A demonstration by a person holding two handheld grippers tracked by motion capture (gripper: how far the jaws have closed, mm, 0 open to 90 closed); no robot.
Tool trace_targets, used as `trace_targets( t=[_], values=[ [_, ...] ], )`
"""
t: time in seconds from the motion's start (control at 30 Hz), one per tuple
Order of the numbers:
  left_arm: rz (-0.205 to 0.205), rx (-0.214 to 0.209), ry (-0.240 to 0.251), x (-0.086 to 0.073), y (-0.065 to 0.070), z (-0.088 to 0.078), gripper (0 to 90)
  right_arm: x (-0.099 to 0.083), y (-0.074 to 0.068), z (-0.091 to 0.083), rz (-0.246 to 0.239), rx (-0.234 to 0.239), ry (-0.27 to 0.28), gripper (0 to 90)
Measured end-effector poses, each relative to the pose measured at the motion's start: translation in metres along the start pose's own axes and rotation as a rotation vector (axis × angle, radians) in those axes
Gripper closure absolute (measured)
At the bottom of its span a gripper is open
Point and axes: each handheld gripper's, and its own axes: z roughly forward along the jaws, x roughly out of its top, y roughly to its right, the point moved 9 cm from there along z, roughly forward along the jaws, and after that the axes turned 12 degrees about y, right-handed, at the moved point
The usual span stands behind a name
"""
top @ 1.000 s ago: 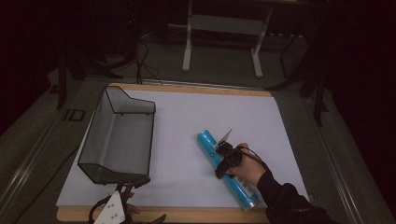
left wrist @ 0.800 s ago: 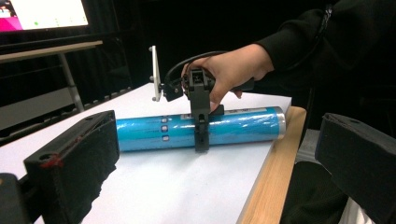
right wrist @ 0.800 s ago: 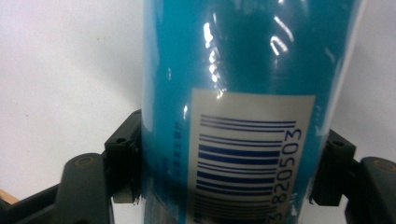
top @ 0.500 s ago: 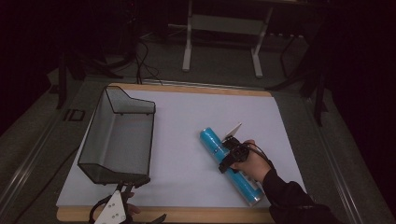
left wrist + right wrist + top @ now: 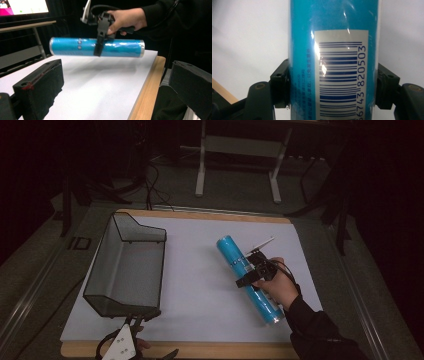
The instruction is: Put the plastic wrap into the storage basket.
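Right hand-held gripper [image 5: 248,271] pinches a blue tube [image 5: 245,276] above the white tabletop [image 5: 195,270]; left hand-held gripper [image 5: 117,85] is spread.

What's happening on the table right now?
The right gripper is shut on a blue tube, clamped around its middle and holding it level, clear of the white sheet. The left gripper rests open near the front edge of the table, by the empty wire mesh basket, which stands at the left of the sheet.
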Motion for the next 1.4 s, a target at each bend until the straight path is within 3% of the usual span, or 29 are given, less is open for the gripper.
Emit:
trace_targets(
  t=[0.07, 0.33, 0.47, 0.63, 1.0, 1.4],
  values=[
    [0.001, 0.001, -0.001, 0.0, 0.0, 0.0, 0.6, 0.004, -0.001, -0.002, 0.003, 0.005, 0.006, 31.5],
    [0.0, 0.004, 0.0, 0.0, 0.0, 0.0, 0.6, 0.035, -0.024, -0.011, 0.019, 0.063, 0.116, 31.5],
    [0.004, 0.005, -0.002, 0.0, 0.0, 0.0, 0.6, 0.048, -0.035, -0.009, 0.002, 0.047, 0.16, 31.5],
    [0.002, 0.009, 0.0, 0.0, -0.001, -0.001, 0.6, 0.064, -0.054, -0.005, -0.01, 0.062, 0.204, 31.5],
    [0.009, 0.025, -0.008, 0.0, -0.003, -0.001, 0.6, 0.102, -0.096, 0.0, 0.023, 0.107, 0.317, 31.5],
    [0.006, 0.04, -0.007, 0.0, -0.004, -0.003, 0.6, 0.134, -0.137, 0.009, 0.002, 0.074, 0.398, 31.5]
  ],
)
